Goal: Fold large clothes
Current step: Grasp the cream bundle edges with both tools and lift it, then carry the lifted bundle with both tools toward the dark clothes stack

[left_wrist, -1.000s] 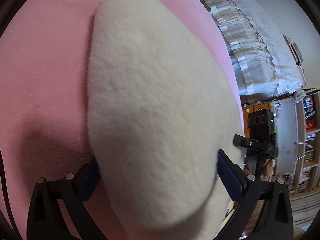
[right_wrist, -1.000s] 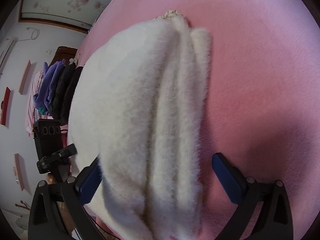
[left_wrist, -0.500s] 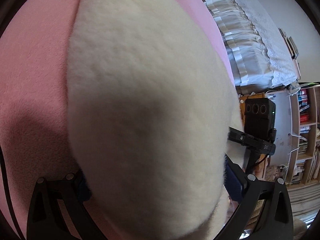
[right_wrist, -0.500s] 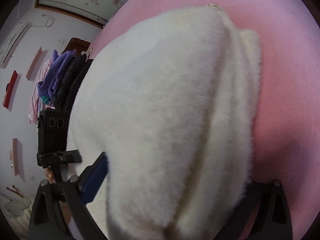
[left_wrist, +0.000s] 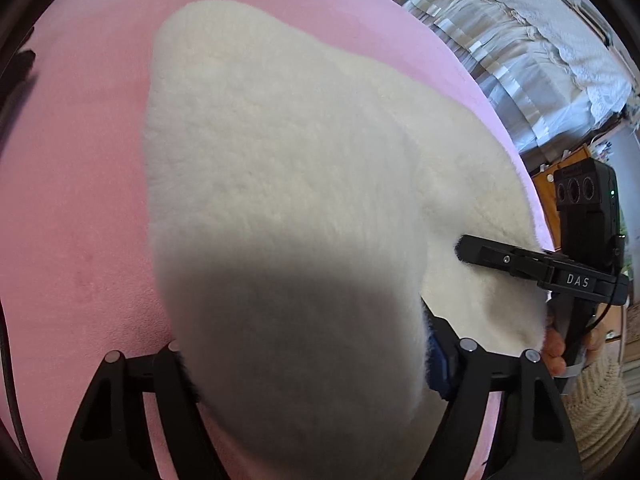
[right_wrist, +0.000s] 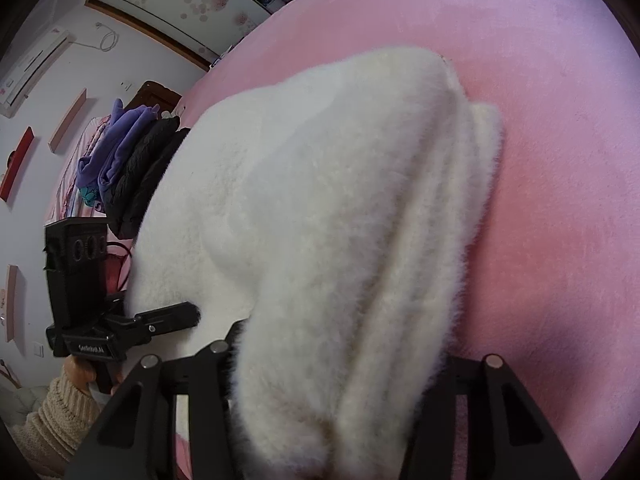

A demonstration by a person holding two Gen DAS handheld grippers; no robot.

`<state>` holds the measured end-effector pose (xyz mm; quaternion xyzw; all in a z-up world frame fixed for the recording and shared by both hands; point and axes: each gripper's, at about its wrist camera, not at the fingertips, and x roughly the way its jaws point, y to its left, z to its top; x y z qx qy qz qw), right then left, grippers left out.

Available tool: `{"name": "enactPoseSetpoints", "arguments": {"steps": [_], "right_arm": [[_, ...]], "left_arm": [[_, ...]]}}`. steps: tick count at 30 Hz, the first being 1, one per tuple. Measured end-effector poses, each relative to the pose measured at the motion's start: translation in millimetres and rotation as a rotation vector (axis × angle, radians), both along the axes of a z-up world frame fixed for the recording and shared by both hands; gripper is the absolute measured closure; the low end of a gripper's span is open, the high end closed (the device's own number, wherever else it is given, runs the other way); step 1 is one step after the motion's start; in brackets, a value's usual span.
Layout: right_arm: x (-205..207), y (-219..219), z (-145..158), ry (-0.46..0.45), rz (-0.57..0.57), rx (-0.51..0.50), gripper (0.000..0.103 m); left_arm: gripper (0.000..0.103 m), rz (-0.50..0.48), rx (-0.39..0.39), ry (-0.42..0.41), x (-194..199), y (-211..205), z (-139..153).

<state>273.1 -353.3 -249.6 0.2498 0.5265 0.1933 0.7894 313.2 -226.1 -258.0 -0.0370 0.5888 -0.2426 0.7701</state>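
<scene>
1. Fluffy white garment is lying folded on the pink blanket, with its near end bunching up between both pairs of fingers and its far end resting flat on the pink surface.

2. We are holding the left gripper around a thick fold of the garment; its jaws have just been closing, they are standing fairly wide because the bundle is bulky, and the fleece is filling the whole gap and swallowing the pads on both sides, so we are reading it as a grip.

3. We are holding the right gripper on the layered edge of the garment; its jaws have just been closing too, they are standing about half open, and the stacked folds are pressing against both fingers.

4. We are seeing each gripper from the other's camera: the right one is showing at the garment's edge in the left view, gripped by a hand in a cream knitted sleeve.

5. We are losing all pads but a blue sliver of one behind the pile, so the exact contact is hard to make out.

6. We are seeing the garment's near end cut off by the lower frame edge in both views, and a dark shadow is covering its near part in the left view.

7. We are noticing a heap of purple and black clothes beyond the blanket, partly hidden behind the garment.
</scene>
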Motion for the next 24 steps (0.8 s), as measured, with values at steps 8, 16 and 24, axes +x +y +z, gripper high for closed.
{"name": "enactPoseSetpoints", "arguments": {"steps": [8,16,24], "right_arm": [[-23.5,8.2,18.6,-0.021,-0.007,0.007,0.060],[-61.3,35.7,38.9,-0.007,-0.005,0.034,0.061],[-91.7,106.5,99.1,-0.057,0.068,0.042,0.061]], "left_arm": [[0.030,-0.019,0.029,-0.025,-20.3,0.5,17.2],[0.031,-0.017,0.035,-0.020,-48.1,21.4,49.8],[0.031,0.044,-0.001,-0.035,-93.4,95.3,110.4]]}}
